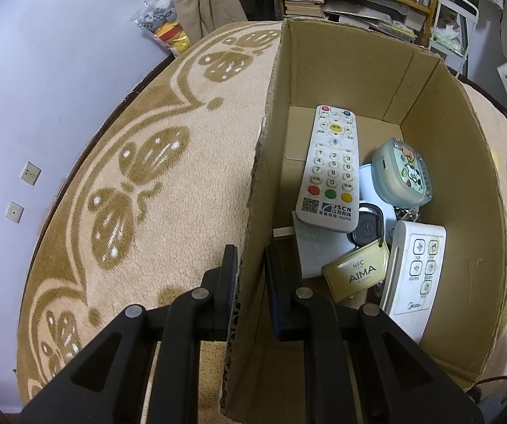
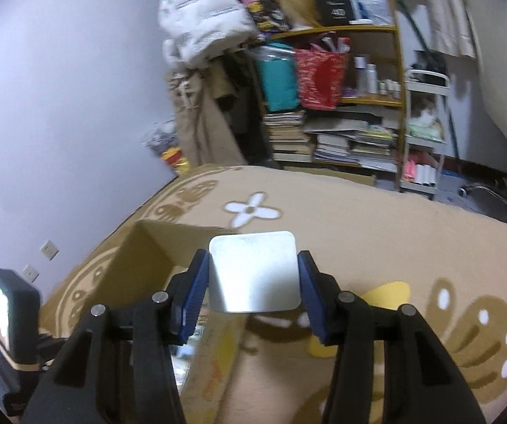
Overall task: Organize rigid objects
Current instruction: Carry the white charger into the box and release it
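Left wrist view: the left gripper (image 1: 250, 275) pinches the near left wall of the cardboard box (image 1: 441, 162), one finger outside over the patterned tan blanket (image 1: 140, 183), the other inside. The box stands open on the blanket. Inside it a long white remote control (image 1: 331, 166) lies slanted, its lower end resting on a black key fob (image 1: 366, 228). Just beside it, toward the right wall, sits a pale blue case with a cartoon print (image 1: 402, 173). Nearer the camera lie a gold NFC tag (image 1: 357, 270) and a small white button remote (image 1: 416, 268), side by side and touching.

Right wrist view: the right gripper (image 2: 253, 282) clamps a flat silvery square plate (image 2: 253, 272) between its blue pads (image 2: 197, 293), holding it above the blanket. The box (image 2: 147, 258) shows below and to the left of the plate, partly behind the gripper. Cluttered shelves of books (image 2: 324, 141) stand beyond the blanket's far edge; the picture is somewhat blurred.
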A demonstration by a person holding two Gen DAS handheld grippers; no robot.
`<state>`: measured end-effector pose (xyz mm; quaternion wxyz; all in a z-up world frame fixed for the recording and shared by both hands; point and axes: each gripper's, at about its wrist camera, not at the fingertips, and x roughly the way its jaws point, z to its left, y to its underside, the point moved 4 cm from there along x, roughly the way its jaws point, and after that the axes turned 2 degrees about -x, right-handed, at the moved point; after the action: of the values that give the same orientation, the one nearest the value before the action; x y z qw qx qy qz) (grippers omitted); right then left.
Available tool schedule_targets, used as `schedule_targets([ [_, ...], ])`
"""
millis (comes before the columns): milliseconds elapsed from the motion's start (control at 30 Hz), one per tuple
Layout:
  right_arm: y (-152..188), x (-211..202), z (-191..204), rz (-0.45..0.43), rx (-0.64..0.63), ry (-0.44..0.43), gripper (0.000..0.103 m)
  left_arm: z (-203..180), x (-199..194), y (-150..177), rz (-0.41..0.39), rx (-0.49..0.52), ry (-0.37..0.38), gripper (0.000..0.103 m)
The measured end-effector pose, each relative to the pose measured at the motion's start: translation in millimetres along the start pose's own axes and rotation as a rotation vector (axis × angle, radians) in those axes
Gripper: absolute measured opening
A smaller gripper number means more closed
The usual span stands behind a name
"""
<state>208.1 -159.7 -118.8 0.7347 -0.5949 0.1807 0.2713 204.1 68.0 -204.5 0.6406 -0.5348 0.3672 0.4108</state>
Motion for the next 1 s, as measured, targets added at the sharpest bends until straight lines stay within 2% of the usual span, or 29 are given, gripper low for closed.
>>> schedule_targets([
  [300,22.9,11.9,52.1,0.068,-0.103,-0.085,0.054,2.0,0.1,0.4,0.000,-0.004,0.008,0.015],
  [467,35.2,16.8,72.3,0.099,-0.188,-0.078,0.054,3.9,0.6,0.1,0.000,-0.007,0.013,0.015],
  [567,38.7,18.9,77.3,0.109,-0.229,-0.057,0.054,3.9,0.6,0.2,0.001,-0.008,0.014,0.015],
  [767,40.5,22.4,78.7,0.129,-0.229,-0.059,0.054,4.4,0.6,-0.1,0.002,-0.012,0.017,0.015],
  [1000,29.0,10.5,72.3,0.080,-0.202,-0.053,0.055,3.4,0.3,-0.3,0.003,-0.013,0.021,0.015],
])
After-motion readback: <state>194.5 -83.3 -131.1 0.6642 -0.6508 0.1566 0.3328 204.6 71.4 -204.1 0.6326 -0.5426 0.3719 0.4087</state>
